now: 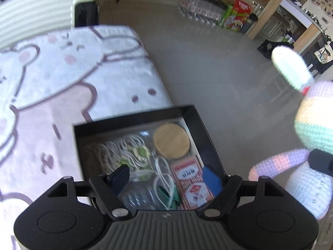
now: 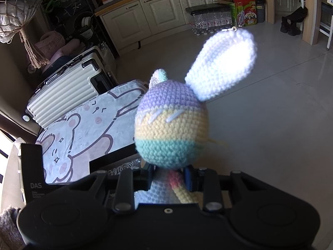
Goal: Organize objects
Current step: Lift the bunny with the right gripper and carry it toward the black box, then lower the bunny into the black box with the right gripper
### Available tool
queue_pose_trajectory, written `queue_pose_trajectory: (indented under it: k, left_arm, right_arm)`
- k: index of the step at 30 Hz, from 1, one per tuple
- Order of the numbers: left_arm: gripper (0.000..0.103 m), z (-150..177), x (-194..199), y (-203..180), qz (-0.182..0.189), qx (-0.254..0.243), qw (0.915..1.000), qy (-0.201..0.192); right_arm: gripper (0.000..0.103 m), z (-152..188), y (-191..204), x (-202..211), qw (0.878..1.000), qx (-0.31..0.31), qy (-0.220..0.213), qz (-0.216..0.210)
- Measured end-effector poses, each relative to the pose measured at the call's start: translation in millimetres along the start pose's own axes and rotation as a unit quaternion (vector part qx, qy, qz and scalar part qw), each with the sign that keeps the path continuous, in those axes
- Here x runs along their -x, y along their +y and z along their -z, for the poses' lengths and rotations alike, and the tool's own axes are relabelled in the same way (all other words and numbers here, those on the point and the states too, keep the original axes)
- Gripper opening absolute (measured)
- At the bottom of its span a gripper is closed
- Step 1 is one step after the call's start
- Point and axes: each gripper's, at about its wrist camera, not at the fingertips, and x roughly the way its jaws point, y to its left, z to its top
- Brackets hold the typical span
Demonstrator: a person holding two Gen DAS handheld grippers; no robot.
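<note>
An open black box (image 1: pixel 210 137) lies on a cartoon-print cloth (image 1: pixel 62 79). Inside it are a round wooden lid (image 1: pixel 171 141), a red pack of cards (image 1: pixel 191 181) and bagged white cables (image 1: pixel 124 152). My left gripper (image 1: pixel 166 179) hovers over the box, open, with nothing pressed between its blue pads. My right gripper (image 2: pixel 167 180) is shut on the body of a pastel crochet bunny (image 2: pixel 170 129), held upright with one white ear up. That bunny (image 1: pixel 314 125) also shows at the right of the left wrist view, beside the box.
A ribbed cream suitcase (image 2: pixel 68 91) stands beyond the cloth. A black lid or carton (image 2: pixel 31 166) leans at the left. Packs of water bottles (image 2: pixel 210 24) and a green and red drinks box (image 2: pixel 244 8) stand against the cabinets across a grey tiled floor (image 2: pixel 270 125).
</note>
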Motion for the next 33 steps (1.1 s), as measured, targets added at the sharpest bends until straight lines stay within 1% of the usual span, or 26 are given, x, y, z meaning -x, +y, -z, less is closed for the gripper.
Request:
queue_pose_trajectory:
  k: [2, 6, 10, 16, 19, 23, 26, 29, 33]
  left_arm:
    - [0.077, -2.1, 11.1, 4.4, -0.006, -0.003, 0.9998, -0.019]
    - [0.077, -4.9, 30.4, 16.5, -0.025, -0.005, 0.9984, -0.050]
    - [0.077, -6.9, 43.8, 33.8, -0.039, 0.001, 0.9969, -0.068]
    - [0.077, -8.6, 60.0, 62.4, -0.043, 0.019, 0.9951, -0.087]
    - [0.077, -10.5, 63.2, 74.7, -0.044, 0.025, 0.9945, -0.091]
    - [0.077, -13.1, 62.2, 88.4, -0.046, 0.033, 0.9940, -0.093]
    - [0.077, -14.8, 58.7, 96.1, -0.048, 0.036, 0.9940, -0.091]
    - [0.077, -15.7, 53.8, 100.4, -0.049, 0.037, 0.9944, -0.086]
    - [0.077, -17.2, 47.3, 100.9, -0.048, 0.031, 0.9950, -0.082]
  right_arm:
    - [0.030, -0.4, 3.0, -0.6, 1.000, -0.006, 0.000, -0.006]
    - [0.030, -1.1, 6.1, -5.7, 0.998, -0.043, 0.008, -0.038]
    - [0.030, -0.2, 14.1, -19.2, 0.996, -0.068, 0.019, -0.061]
    - [0.030, 2.0, 30.7, -52.2, 0.990, -0.095, 0.048, -0.089]
    - [0.030, 3.9, 39.2, -70.7, 0.987, -0.102, 0.066, -0.101]
    - [0.031, 5.1, 45.4, -94.8, 0.980, -0.125, 0.090, -0.126]
    - [0.031, 6.1, 47.3, -111.4, 0.975, -0.143, 0.104, -0.132]
    - [0.031, 8.1, 44.8, -126.6, 0.971, -0.165, 0.114, -0.128]
    - [0.031, 12.5, 38.2, -147.3, 0.969, -0.178, 0.134, -0.109]
